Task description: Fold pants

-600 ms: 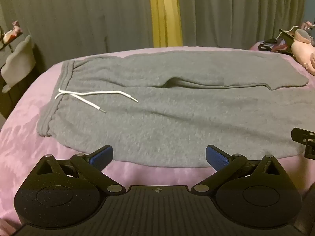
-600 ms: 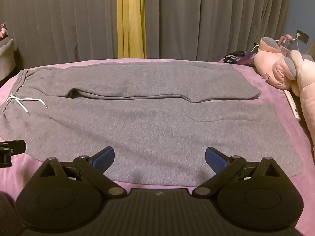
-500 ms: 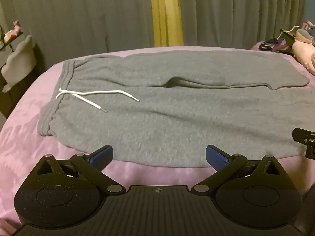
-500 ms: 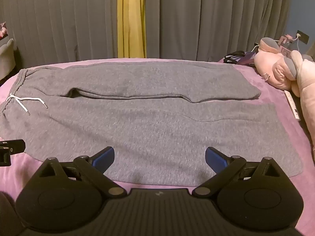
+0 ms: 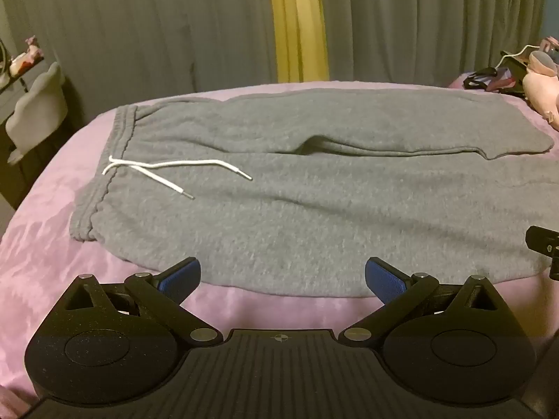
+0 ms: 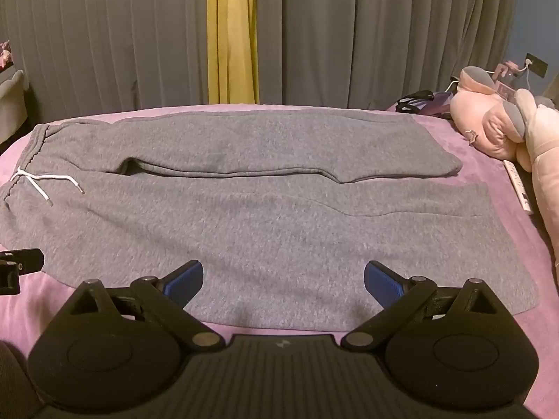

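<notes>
Very little has moved since the earlier frames: both views have crept a touch nearer the cloth, and the pants lie as they did.

Nearest in the left wrist view, the left gripper [image 5: 282,279] has its black linkage arms splayed and its blue-padded fingers [image 5: 180,278] wide apart, holding nothing. It points level across the bed, its tips over the near hem line of the grey fleece sweatpants [image 5: 314,209], whether touching the cloth cannot be told. At the right edge a black piece of the other tool [image 5: 543,244] pokes in, cut off by the frame.

In the right wrist view the right gripper [image 6: 283,279] has the same pose, jaws spread and empty, fingers [image 6: 382,281] over the near edge of the sweatpants [image 6: 279,230]. A cut-off black part of the left tool [image 6: 17,265] shows at the left edge.

The pants lie flat and unfolded on the pink-purple bedspread [image 5: 45,262], waistband to the left, legs running right, the far leg's cuff past the frame edge in the left view. The white drawstring [image 5: 164,171] trails over the front near the waistband.

Farther right, a pink and grey plush toy [image 6: 496,129] rests on the bed beside a white remote-like strip [image 6: 518,185], partly hidden. Behind, dim grey curtains [image 6: 349,35] part on a yellow strip [image 6: 232,35]. Dark items by the plush are too murky to name.
</notes>
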Motion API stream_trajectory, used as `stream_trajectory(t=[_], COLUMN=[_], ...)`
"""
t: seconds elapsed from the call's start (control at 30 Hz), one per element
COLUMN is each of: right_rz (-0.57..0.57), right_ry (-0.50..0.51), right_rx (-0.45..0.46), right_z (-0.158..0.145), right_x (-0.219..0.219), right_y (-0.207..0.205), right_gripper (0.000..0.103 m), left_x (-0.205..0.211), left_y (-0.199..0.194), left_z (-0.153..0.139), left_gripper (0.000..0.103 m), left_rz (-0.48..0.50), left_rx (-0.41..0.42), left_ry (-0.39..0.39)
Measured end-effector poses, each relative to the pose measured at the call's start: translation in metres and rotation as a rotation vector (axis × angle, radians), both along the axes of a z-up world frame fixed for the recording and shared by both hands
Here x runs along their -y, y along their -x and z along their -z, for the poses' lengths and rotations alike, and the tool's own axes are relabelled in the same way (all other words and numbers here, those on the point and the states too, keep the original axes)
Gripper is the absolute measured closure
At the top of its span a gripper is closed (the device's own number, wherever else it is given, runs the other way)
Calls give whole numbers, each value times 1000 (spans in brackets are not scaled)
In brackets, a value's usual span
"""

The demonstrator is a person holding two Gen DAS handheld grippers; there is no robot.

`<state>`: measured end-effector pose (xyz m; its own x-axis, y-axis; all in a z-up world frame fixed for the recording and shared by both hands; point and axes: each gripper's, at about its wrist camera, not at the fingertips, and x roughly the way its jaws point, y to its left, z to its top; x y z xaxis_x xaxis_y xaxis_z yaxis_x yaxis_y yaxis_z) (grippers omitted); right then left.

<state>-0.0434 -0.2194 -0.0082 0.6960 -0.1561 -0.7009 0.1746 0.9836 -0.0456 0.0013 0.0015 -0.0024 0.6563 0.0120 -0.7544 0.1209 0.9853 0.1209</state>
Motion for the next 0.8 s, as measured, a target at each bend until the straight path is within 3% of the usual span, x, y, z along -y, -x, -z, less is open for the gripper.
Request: stream_trajectory(t=[0.8], right_rz=[7], right_ry=[-8], right_rx=[0], right_z=[0], right_x=[3], right_y=[0], right_gripper=[4], left_x=[-2], left_y=[0], left_z=[1], left_gripper=[0], left_rz=[-1], left_rx=[0], left_ry=[7])
